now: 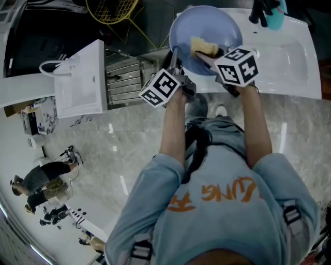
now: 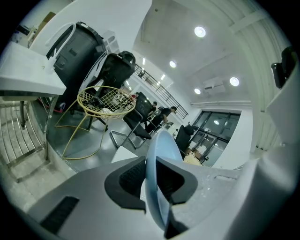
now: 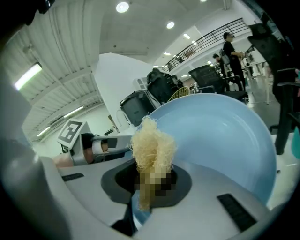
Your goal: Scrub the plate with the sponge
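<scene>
A pale blue plate (image 1: 206, 37) is held tilted over the white sink counter (image 1: 289, 57). My left gripper (image 1: 176, 61) is shut on the plate's near left rim; in the left gripper view the plate's edge (image 2: 157, 183) stands pinched between the dark pads. My right gripper (image 1: 209, 56) is shut on a yellow fibrous sponge (image 1: 204, 47) that rests against the plate's inner face. In the right gripper view the sponge (image 3: 152, 150) sticks up from the jaws in front of the plate (image 3: 229, 136), and the left gripper's marker cube (image 3: 70, 132) shows at left.
A dark tap and a teal bottle (image 1: 274, 11) stand at the back of the sink. To the left are a metal rack (image 1: 123, 80), a white cabinet (image 1: 80, 77) and a yellow wire basket (image 1: 111, 10). People stand on the tiled floor at lower left (image 1: 44, 178).
</scene>
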A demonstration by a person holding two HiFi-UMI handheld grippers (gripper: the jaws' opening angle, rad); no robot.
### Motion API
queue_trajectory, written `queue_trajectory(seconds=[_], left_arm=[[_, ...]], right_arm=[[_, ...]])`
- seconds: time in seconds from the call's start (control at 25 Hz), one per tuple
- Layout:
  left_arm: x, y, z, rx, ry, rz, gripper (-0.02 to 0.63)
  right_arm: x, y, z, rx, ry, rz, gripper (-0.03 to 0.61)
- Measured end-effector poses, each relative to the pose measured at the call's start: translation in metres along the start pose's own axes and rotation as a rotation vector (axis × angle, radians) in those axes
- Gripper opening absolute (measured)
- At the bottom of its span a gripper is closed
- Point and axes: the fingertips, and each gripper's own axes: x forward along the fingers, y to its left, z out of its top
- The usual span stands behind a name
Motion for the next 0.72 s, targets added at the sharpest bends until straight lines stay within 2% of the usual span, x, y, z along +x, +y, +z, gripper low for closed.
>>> queue_trajectory(seconds=[0.16,0.32,0.56,0.72], left_arm=[[-0.005,0.004,0.001,-0.056,-0.033,0.013,0.048],[-0.009,0.006,-0.001,-0.100,-0.055,0.014,0.048],[-0.013,0.010,-0.005,-0.127,-0.067,0.031,0.048],[-0.012,0.010,-0.004,-0.153,-0.084,0.029,0.048]], right_arm=[[0.011,0.029,-0.009,-0.065,0.052,0.099,0.034],[0.013,0.038,-0.020,-0.103,0.091,0.120,0.034],[0.000,0.029,-0.041,-0.166,0.191,0.066,0.034],[-0.015,0.013,-0.045,-0.162,0.199,0.016,0.034]])
